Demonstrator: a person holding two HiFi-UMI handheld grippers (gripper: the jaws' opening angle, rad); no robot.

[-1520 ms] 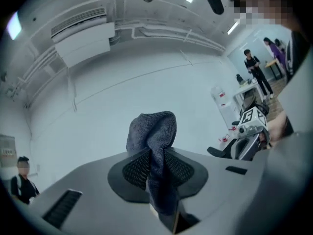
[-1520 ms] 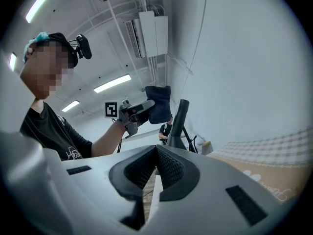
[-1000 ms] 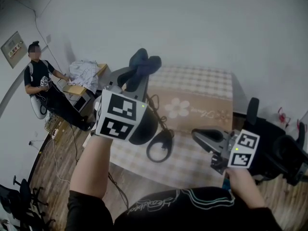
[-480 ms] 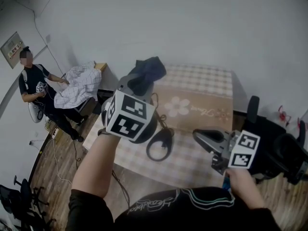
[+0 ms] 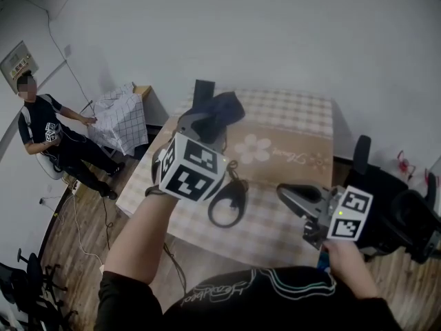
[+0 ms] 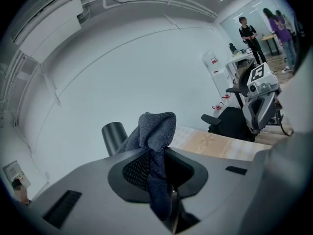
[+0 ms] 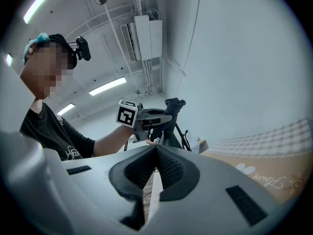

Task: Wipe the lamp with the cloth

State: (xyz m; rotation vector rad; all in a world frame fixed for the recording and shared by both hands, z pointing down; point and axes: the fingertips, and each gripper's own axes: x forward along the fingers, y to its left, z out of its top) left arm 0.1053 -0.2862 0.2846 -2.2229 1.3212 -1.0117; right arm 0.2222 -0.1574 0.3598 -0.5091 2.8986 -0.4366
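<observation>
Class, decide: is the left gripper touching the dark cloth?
Touching. The left gripper view shows the left gripper shut on the dark cloth, pinched between its jaws.

Lamp [image 5: 203, 88] mostly behind left hand-held gripper [image 5: 202, 125] and cloth [image 5: 222, 108]

Right half open, left half taken
The surface [image 5: 303, 136] lies bare across its right half; the lamp [image 5: 244, 200] takes up the left, with the cloth [image 5: 222, 107] hanging above it; a black chair [image 5: 389, 216] crowds the right edge.
</observation>
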